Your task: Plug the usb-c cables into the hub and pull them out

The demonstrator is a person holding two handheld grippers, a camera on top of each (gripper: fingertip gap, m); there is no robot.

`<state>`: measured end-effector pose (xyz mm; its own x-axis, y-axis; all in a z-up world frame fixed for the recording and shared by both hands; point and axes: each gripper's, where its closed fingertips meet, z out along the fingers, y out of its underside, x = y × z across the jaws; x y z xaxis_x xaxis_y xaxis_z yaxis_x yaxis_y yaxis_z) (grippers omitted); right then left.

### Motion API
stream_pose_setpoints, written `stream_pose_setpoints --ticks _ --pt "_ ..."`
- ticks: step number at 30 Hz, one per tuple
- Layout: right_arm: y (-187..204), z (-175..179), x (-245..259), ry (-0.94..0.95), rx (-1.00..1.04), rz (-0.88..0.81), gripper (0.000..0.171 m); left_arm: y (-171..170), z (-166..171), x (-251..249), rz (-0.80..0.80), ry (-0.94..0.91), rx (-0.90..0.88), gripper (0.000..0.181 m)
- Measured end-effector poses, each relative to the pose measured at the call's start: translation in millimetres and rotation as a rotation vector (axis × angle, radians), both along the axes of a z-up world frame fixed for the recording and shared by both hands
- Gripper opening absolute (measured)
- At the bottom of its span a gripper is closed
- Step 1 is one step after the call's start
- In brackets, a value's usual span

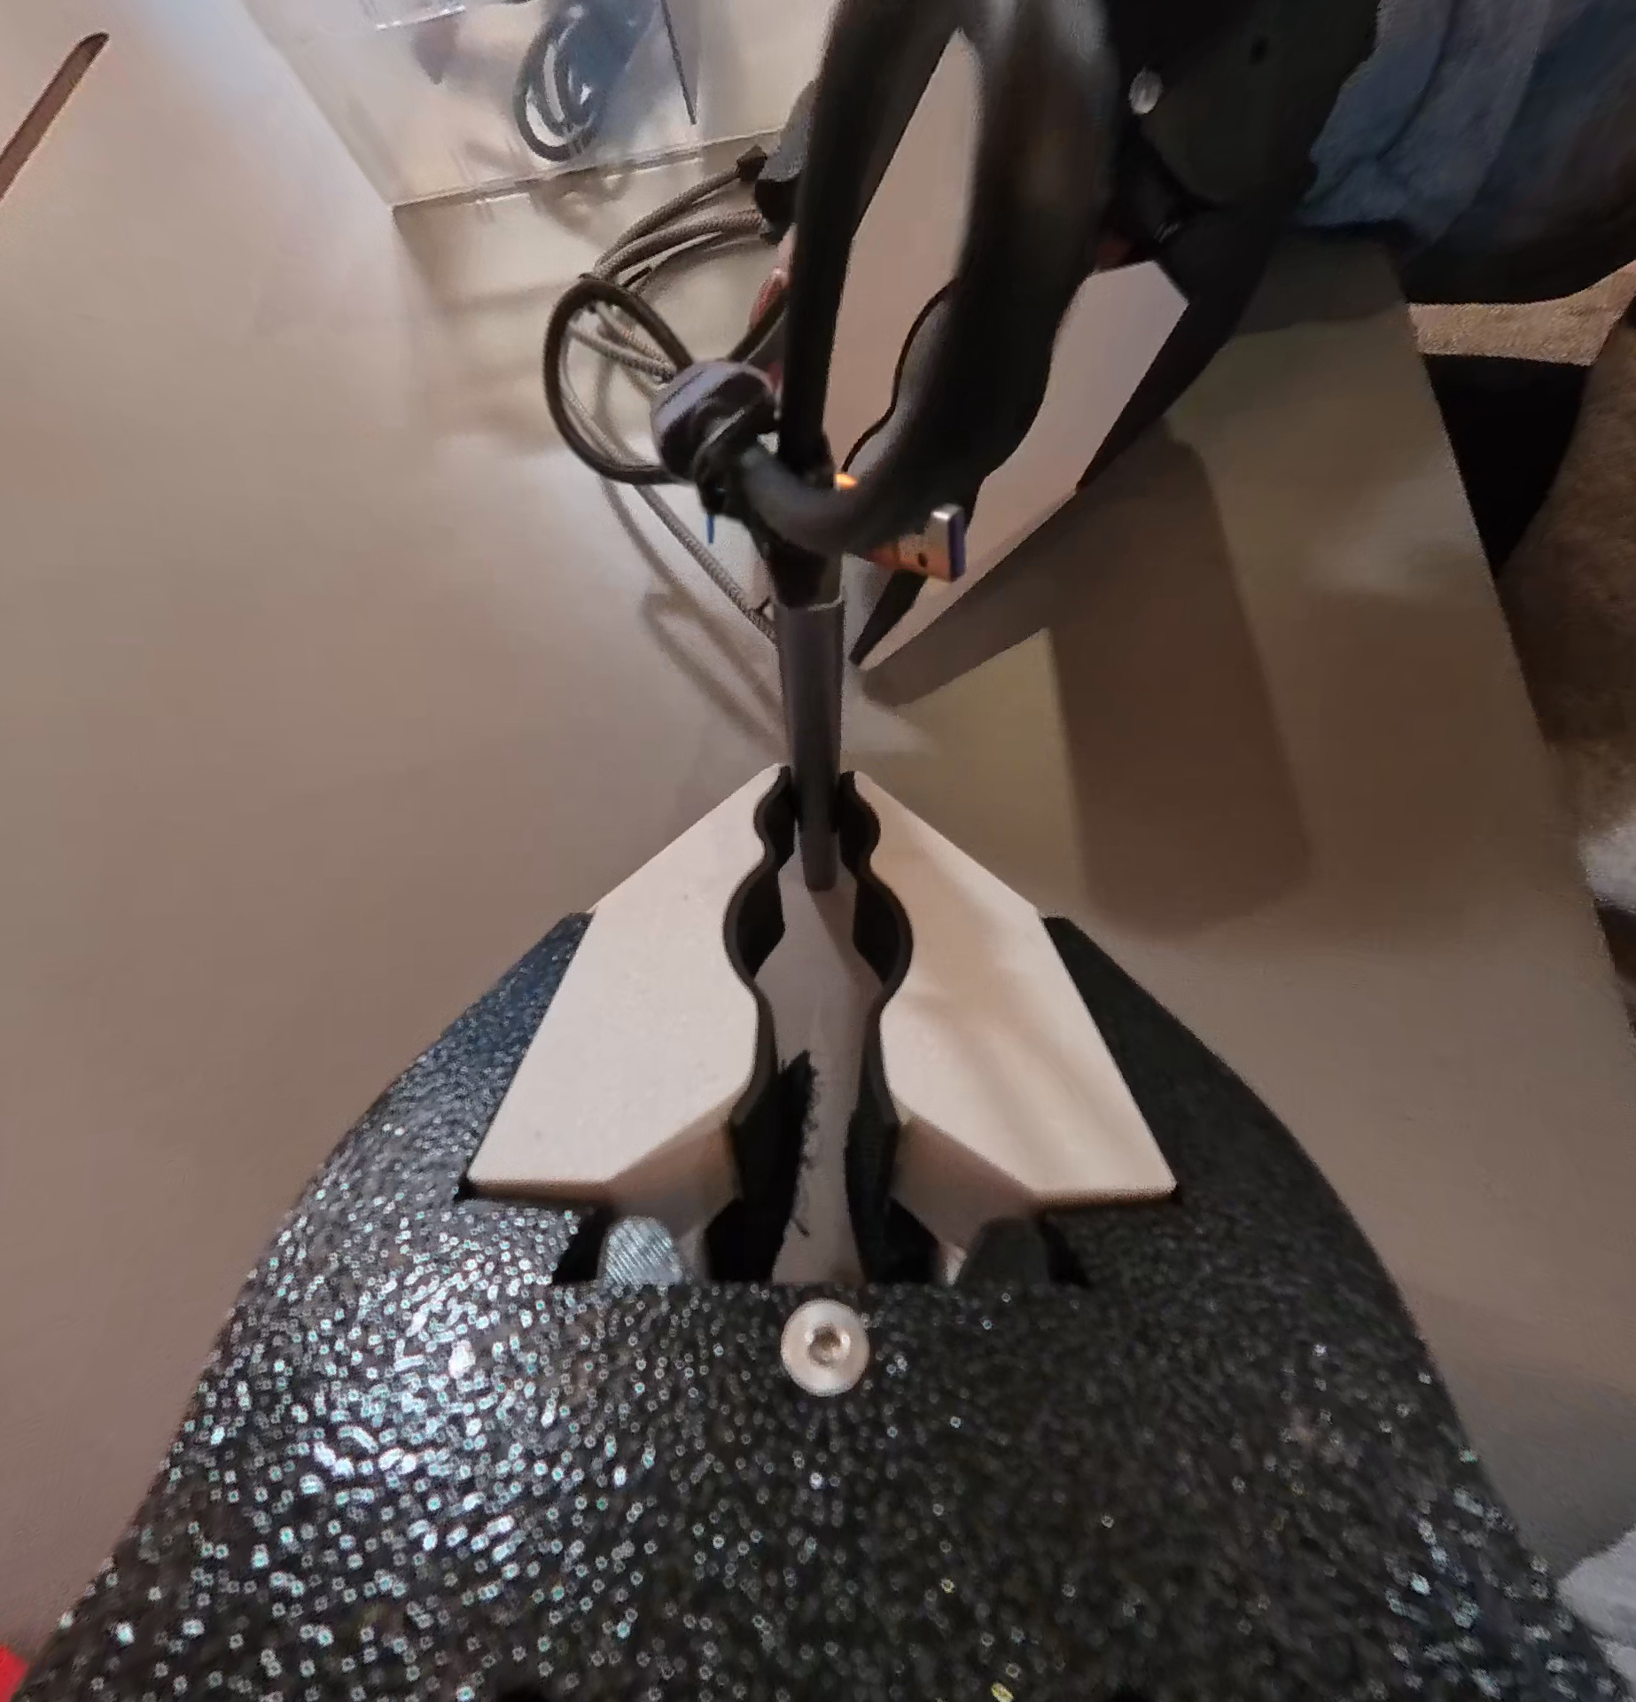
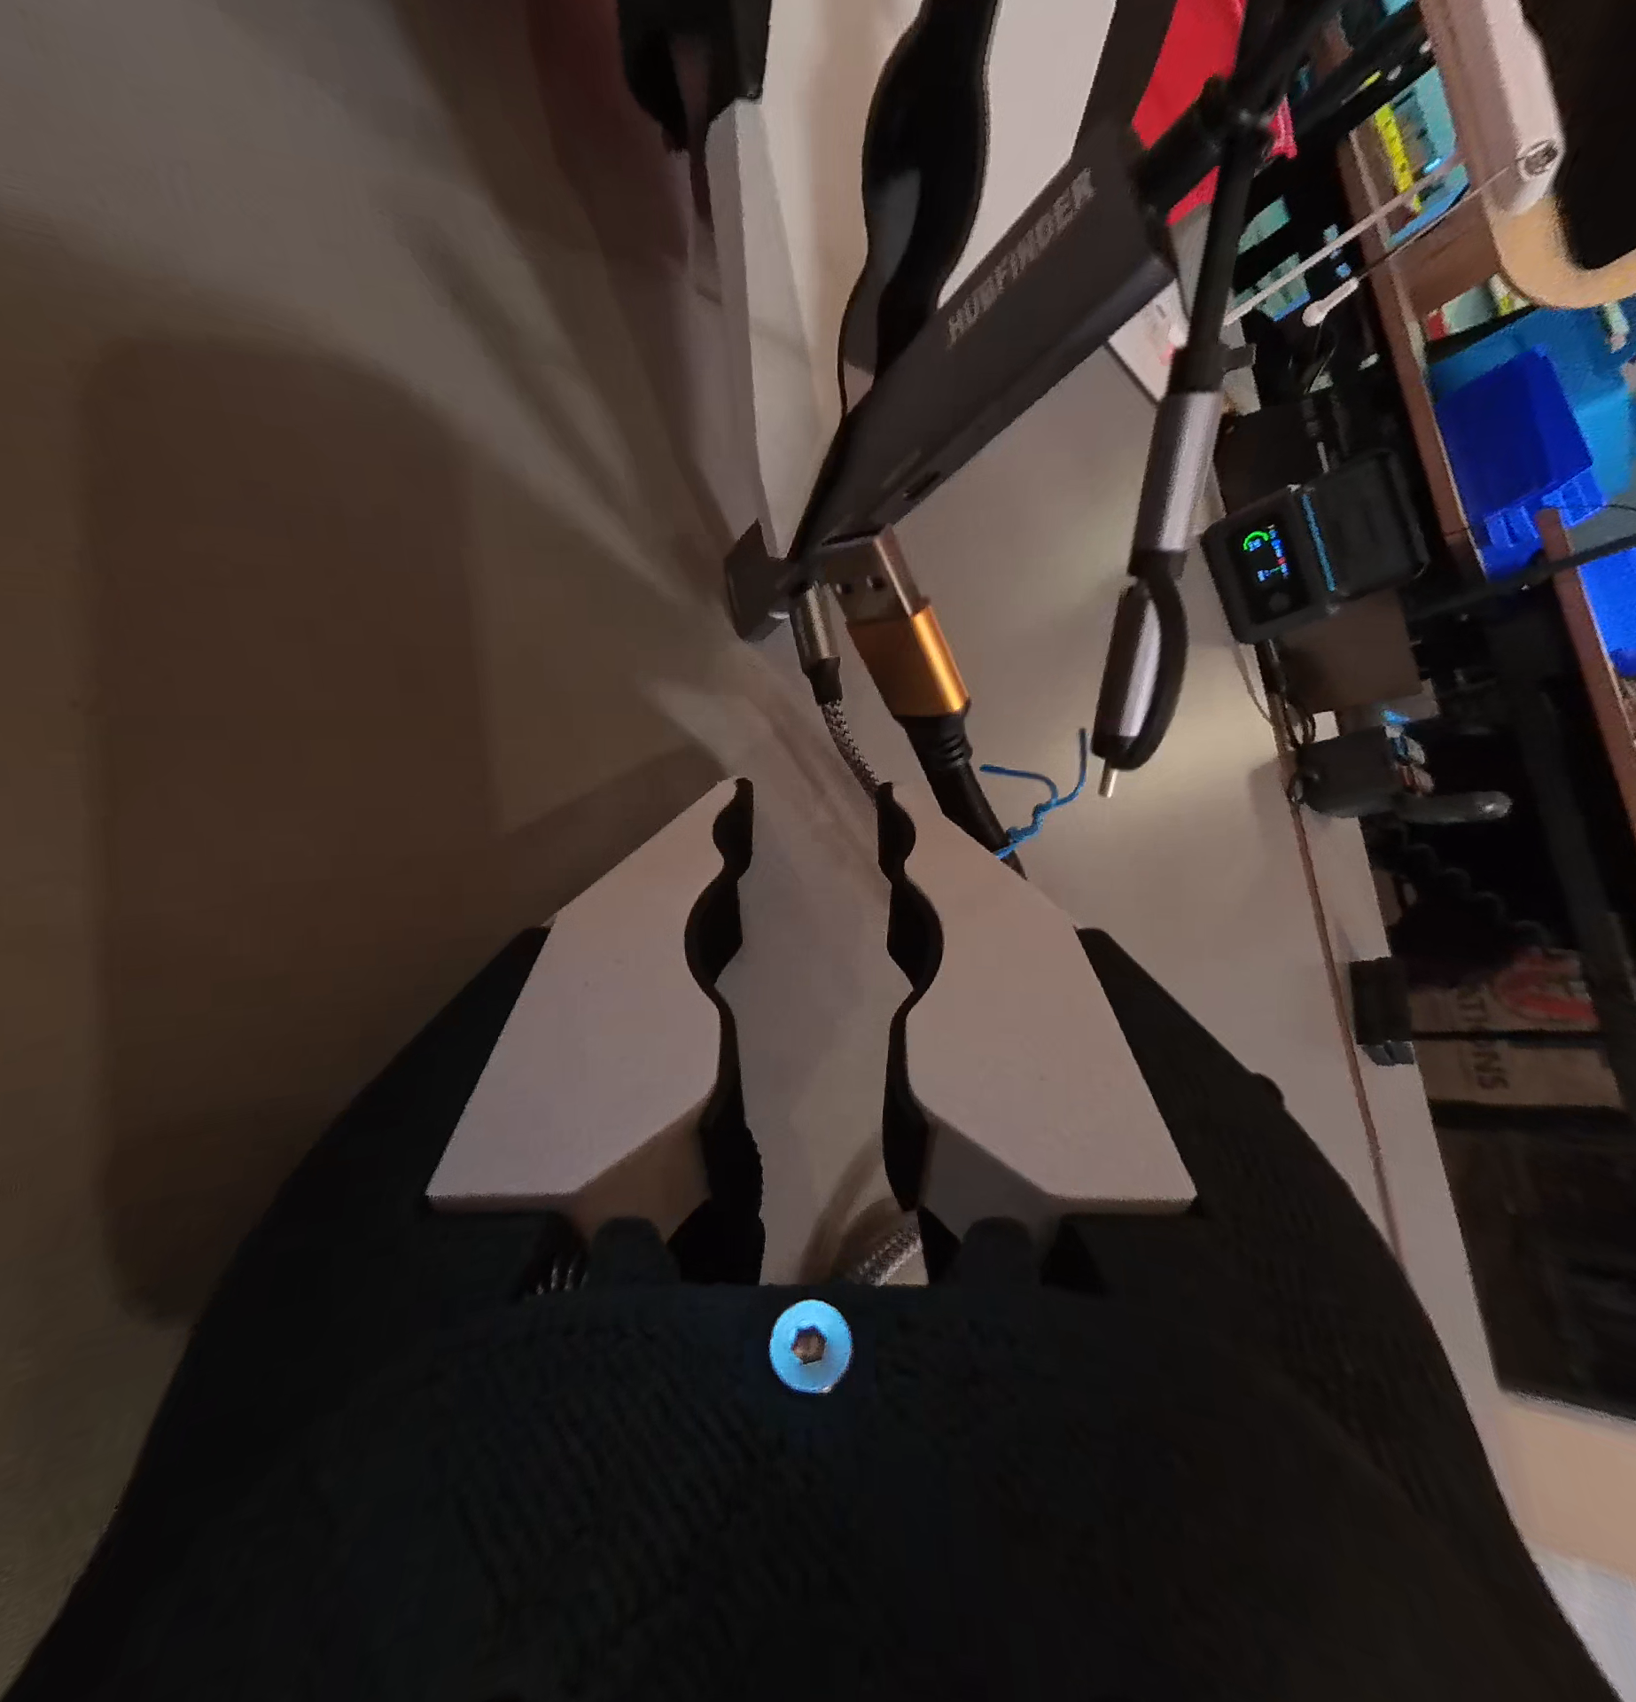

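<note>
My left gripper [image 1: 816, 783] is shut on the edge of a thin dark grey hub [image 1: 814, 681] and holds it above the beige table. In the right wrist view the hub [image 2: 1008, 350] slants down toward me. A grey plug on a braided cable [image 2: 819, 645] sits in its near end. Beside it is an orange USB plug [image 2: 906, 645] on a black cable. My right gripper [image 2: 814, 810] is open just below these plugs, and the braided cable runs down past its right finger. The hub's own short lead [image 2: 1137, 681] dangles free.
A bundle of braided cables [image 1: 630, 396] lies on the table behind the hub. A clear box holding coiled cables [image 1: 556, 101] stands at the back. The table edge [image 1: 1404, 387] is at the right. Shelves hold blue bins [image 2: 1514, 433] and a small device with a lit screen [image 2: 1265, 562]. Spacing between my two grippers at the tips: around 5 centimeters.
</note>
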<state>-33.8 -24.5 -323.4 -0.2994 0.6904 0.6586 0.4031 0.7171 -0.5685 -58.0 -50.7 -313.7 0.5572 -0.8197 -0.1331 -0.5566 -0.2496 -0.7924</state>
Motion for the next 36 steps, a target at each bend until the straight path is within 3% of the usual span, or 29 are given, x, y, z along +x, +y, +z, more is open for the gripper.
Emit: stream_pose_setpoints --ticks 5,9,14,16,18,21,23,25,27,29,33,36 --pt "0 6 0 0.074 0.068 0.038 0.021 1 1 -1 0.003 -0.039 -0.018 0.008" --pt "-2 13 7 0.039 -0.255 0.032 0.019 2 1 -2 0.023 -0.102 -0.013 0.008" --pt "-2 0 26 -0.222 -0.699 -0.017 0.024 5 2 -9 0.021 -0.159 -0.027 0.007" --pt "0 0 30 -0.249 -0.781 -0.033 0.026 6 2 -11 0.009 -0.164 -0.033 0.008" --pt "5 10 34 -0.222 -0.738 -0.004 0.027 6 2 -10 -0.004 -0.164 -0.034 0.008" --pt "8 53 38 -0.098 -0.666 0.085 0.030 6 2 -10 -0.010 -0.161 -0.027 0.008" --pt "12 71 35 -0.064 -0.595 0.106 0.051 6 2 -10 -0.011 -0.157 -0.019 0.007" --pt "16 55 27 -0.170 -0.481 0.082 0.068 6 2 -10 -0.014 -0.153 -0.013 0.007" --pt "14 32 13 -0.276 -0.396 0.086 0.074 6 2 -9 -0.017 -0.148 -0.005 0.007" --pt "11 13 -1 -0.343 -0.370 0.092 0.069 6 3 -9 -0.019 -0.141 0.007 0.007" --pt "1 -2 -21 -0.371 -0.376 0.134 0.028 6 2 -9 -0.020 -0.129 0.027 0.007" --pt "-2 -8 -26 -0.380 -0.393 0.148 0.014 6 2 -9 -0.016 -0.127 0.031 0.007"
